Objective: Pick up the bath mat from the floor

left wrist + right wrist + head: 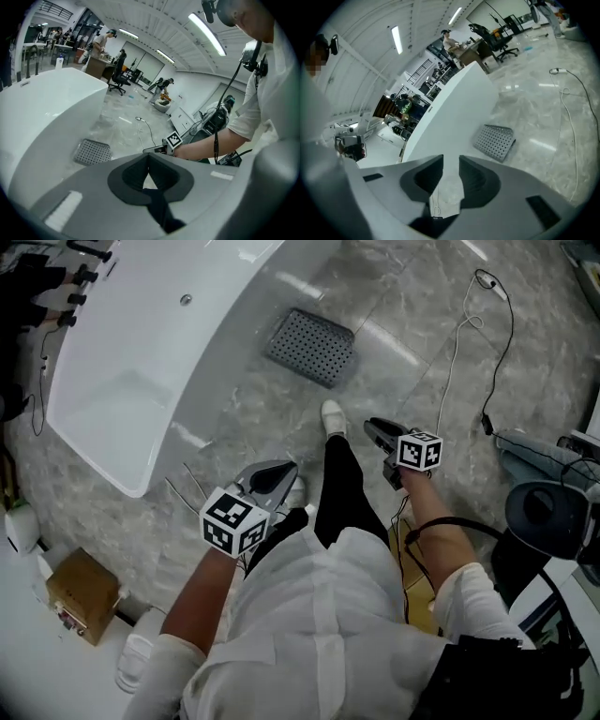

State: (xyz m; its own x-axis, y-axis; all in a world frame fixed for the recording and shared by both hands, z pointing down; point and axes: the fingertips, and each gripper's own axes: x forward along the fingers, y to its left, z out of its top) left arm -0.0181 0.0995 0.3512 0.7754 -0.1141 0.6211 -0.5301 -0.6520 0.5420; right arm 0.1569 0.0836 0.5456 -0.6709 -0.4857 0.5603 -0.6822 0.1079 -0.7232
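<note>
The bath mat (312,346) is a grey perforated rectangle lying flat on the marble floor beside the white bathtub (141,343). It also shows in the left gripper view as the mat (93,152) and in the right gripper view as the mat (495,141). My left gripper (280,469) hovers well short of it, by my left foot, with its jaw tips touching and nothing between them (149,155). My right gripper (369,426) is held beyond my right knee, nearer the mat, with a narrow gap between its jaws and nothing in it (451,161).
My white shoe (333,416) stands between the grippers and the mat. A white cable (450,362) and a black one trail over the floor at right, near dark equipment (544,512). A cardboard box (82,594) and white slippers (136,662) lie at lower left.
</note>
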